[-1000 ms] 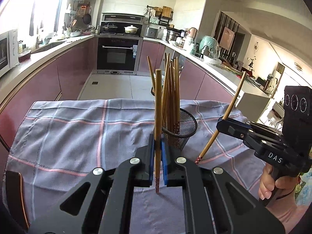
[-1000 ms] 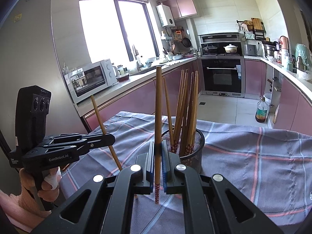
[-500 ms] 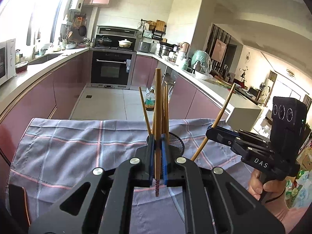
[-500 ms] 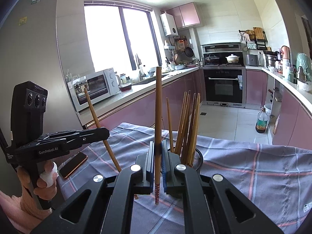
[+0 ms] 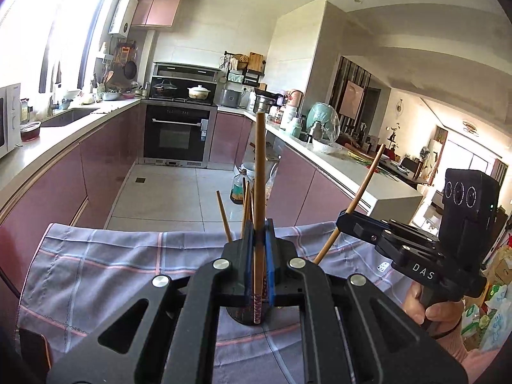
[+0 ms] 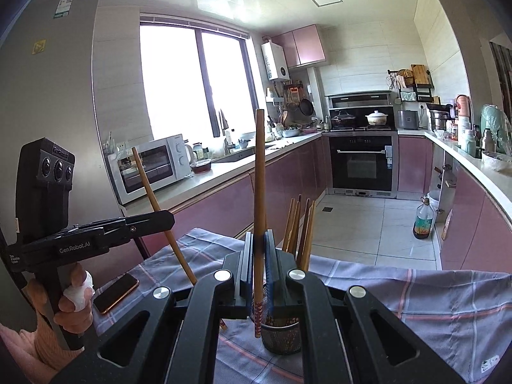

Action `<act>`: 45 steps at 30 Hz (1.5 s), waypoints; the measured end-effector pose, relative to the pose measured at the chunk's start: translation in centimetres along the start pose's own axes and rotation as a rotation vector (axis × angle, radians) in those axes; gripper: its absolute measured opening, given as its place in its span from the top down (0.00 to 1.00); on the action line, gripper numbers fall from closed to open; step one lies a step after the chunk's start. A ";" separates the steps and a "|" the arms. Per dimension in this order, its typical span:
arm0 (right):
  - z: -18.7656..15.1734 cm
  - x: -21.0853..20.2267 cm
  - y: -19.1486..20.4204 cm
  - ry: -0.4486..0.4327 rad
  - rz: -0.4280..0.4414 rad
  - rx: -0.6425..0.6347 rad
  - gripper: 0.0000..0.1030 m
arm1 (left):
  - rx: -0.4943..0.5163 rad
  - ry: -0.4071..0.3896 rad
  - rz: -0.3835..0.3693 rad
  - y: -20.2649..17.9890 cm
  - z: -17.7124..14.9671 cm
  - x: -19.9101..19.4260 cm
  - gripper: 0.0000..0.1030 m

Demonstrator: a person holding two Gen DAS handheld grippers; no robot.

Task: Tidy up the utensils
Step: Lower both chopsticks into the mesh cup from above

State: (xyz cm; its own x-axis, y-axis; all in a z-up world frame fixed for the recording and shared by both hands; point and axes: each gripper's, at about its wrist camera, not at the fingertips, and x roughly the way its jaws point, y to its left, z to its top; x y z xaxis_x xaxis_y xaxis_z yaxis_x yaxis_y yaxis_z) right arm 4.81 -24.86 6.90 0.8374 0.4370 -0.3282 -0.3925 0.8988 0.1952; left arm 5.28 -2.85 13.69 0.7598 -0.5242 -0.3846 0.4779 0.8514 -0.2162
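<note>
Both hand-held grippers clamp a chopstick upright: the left hand-held gripper (image 5: pixel 259 256) poises its chopstick (image 5: pixel 259 192) directly over the mesh holder (image 6: pixel 281 336), nearer than the right hand-held gripper (image 6: pixel 259 256).

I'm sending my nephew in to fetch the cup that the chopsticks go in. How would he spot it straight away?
Look at the table under the grey checked cloth in the kitchen. Near its middle stands a dark mesh cup with several brown chopsticks sticking up out of it. Only a phone lies flat nearby; the cup is the one upright thing on the cloth.
</note>
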 end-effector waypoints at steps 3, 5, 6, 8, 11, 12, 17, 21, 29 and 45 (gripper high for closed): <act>0.5 0.0 -0.3 -0.015 -0.006 0.001 0.95 | 0.005 -0.011 -0.002 -0.3 1.1 0.5 0.93; 0.7 0.0 -0.3 -0.024 -0.012 0.001 0.95 | 0.003 -0.014 -0.004 -0.6 1.7 1.1 0.93; 0.8 0.1 -0.4 -0.025 -0.015 0.001 0.95 | 0.002 -0.014 -0.002 -0.6 2.0 1.4 0.93; 0.9 0.4 -0.5 -0.026 -0.022 0.006 0.95 | 0.013 -0.017 0.007 -0.9 2.3 2.0 0.93; 0.8 0.8 -1.0 -0.024 -0.028 0.018 0.95 | 0.016 -0.012 0.020 -1.2 2.8 2.8 0.93; 0.8 1.1 -1.0 -0.022 -0.029 0.022 0.95 | 0.012 -0.009 0.024 -1.2 2.9 3.1 0.93; 0.5 1.8 -0.9 -0.011 -0.035 0.029 0.95 | -0.003 0.012 0.033 -1.4 2.6 4.5 0.93; 0.2 2.4 -0.8 0.002 -0.046 0.030 0.95 | 0.001 0.030 0.042 -1.5 2.1 5.5 0.93; -0.6 3.9 -1.2 0.049 -0.057 0.047 0.95 | 0.017 0.093 0.041 -1.0 1.1 7.7 0.93; -2.4 6.3 -2.1 0.133 -0.078 0.064 0.95 | 0.035 0.196 0.045 0.3 -2.2 10.9 0.93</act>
State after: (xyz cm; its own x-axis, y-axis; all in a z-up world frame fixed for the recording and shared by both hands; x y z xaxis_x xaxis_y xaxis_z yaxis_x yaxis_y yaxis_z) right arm 9.97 -23.89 2.17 0.8050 0.3709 -0.4631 -0.3000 0.9278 0.2217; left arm 12.73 -8.29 7.49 0.6822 -0.4691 -0.5608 0.4630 0.8708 -0.1653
